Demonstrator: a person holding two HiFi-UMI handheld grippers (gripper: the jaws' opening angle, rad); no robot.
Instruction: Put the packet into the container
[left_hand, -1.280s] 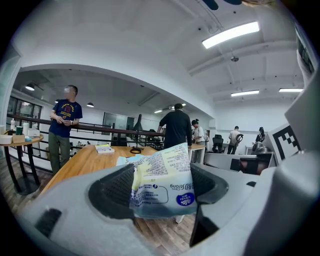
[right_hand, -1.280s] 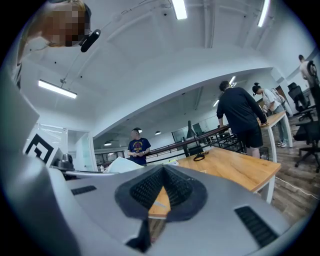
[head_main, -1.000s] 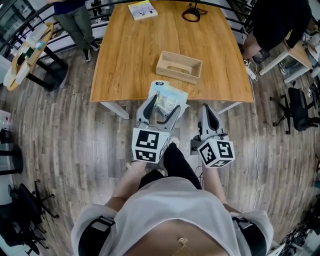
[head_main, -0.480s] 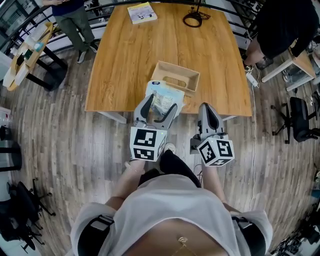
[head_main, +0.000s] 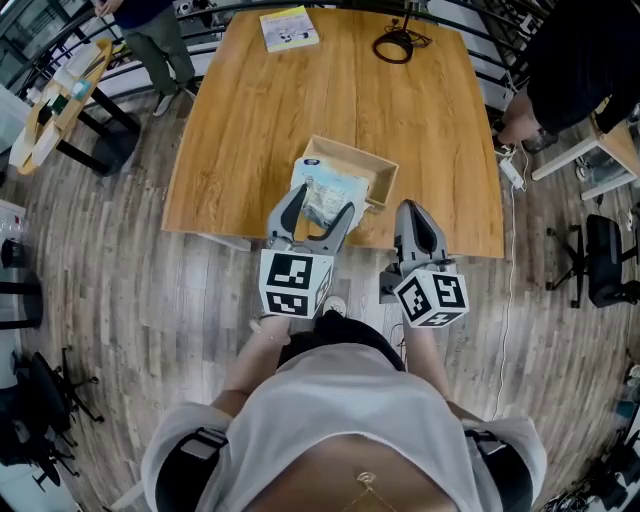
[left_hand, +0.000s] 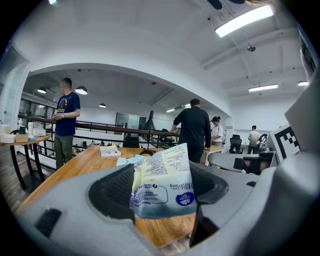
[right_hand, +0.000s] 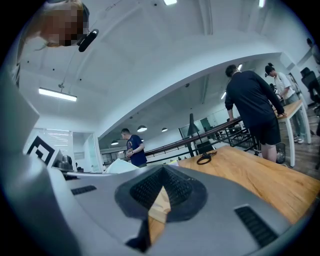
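Head view: left gripper (head_main: 322, 203) is reaching forward, gripping the packet (head_main: 326, 186) between its fingers, right over the near wall of the container (head_main: 352, 150); right gripper (head_main: 414, 212) is hanging alongside. Left gripper view: pads are squeezing the packet. Right gripper view: jaws are sitting pressed together.

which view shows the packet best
The left gripper view: the packet sits close and central, pinched between the jaws of the left claw, print showing. The head view shows it small from above, near the container. The right gripper view gives no clear sight of it.
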